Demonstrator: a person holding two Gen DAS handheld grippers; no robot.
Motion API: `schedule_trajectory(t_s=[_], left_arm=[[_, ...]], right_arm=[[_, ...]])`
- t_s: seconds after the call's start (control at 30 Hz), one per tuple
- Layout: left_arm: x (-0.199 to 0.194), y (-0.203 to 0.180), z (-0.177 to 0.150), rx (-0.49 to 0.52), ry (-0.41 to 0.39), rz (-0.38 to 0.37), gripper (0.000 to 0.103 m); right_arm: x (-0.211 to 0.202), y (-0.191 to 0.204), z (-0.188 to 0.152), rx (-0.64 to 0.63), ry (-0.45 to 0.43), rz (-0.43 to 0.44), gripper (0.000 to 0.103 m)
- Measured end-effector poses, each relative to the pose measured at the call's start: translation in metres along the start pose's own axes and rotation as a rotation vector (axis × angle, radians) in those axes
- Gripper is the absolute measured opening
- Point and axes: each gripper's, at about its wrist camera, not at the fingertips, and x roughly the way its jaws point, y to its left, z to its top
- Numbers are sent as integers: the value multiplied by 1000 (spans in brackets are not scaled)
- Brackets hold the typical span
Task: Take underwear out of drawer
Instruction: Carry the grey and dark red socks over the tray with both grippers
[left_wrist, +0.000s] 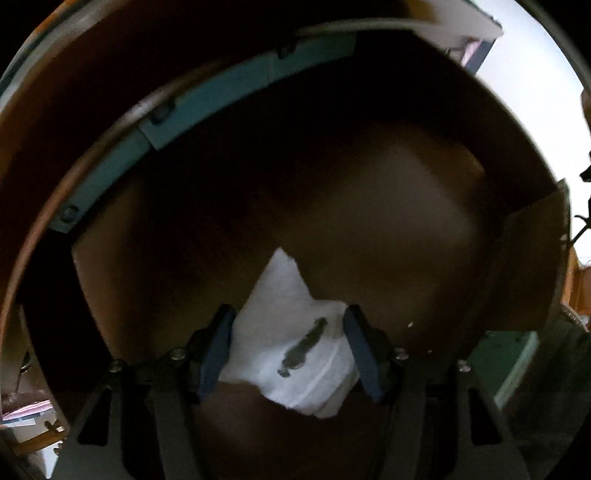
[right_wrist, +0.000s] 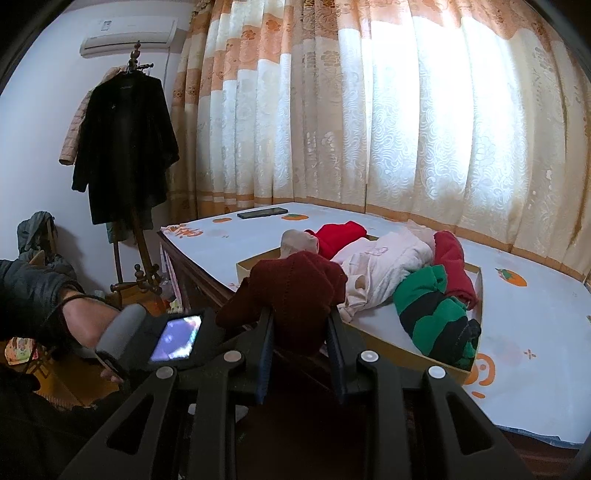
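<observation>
Dim blurred drawer (left_wrist: 258, 155), white underwear (left_wrist: 295, 343) between spread fingers (left_wrist: 218, 347)

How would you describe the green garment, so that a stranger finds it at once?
Look at the table before the curtain, where a shallow box holds a pile of clothes. The green garment lies at the pile's near right end. It alone has green and black stripes; its neighbours are plain red or pale.

A: My left wrist view is smeared; the dim brown wooden drawer interior (left_wrist: 369, 192) is mostly blur and shadow.

B: And the folded white cloth with a grey mark (left_wrist: 295, 347)?

A: I can't read the mark. On my right view, the dark maroon knitted garment (right_wrist: 295, 295) hides the cardboard box's near wall (right_wrist: 388, 347).
</observation>
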Motion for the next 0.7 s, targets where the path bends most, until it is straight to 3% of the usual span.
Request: schedule_trajectory(t_s=[0.07, 0.1, 0.13, 0.37, 0.6, 0.7], left_arm=[[0, 0, 0, -1, 0, -26, 43], [0, -1, -1, 6, 2, -35, 22], [-1, -2, -2, 12, -3, -29, 13], [-56, -3, -7, -6, -186, 9, 10], [-177, 17, 13, -63, -544, 95, 10], [-211, 28, 22, -99, -642, 116, 10]], right_arm=[[-1, -1, -1, 9, -4, -2, 29], [-1, -1, -2, 11, -6, -3, 29], [-2, -2, -3, 15, -8, -5, 29], [-9, -13, 0, 36, -17, -30, 29], [-8, -34, 18, 72, -22, -91, 29], [-1, -47, 26, 104, -10, -117, 29]])
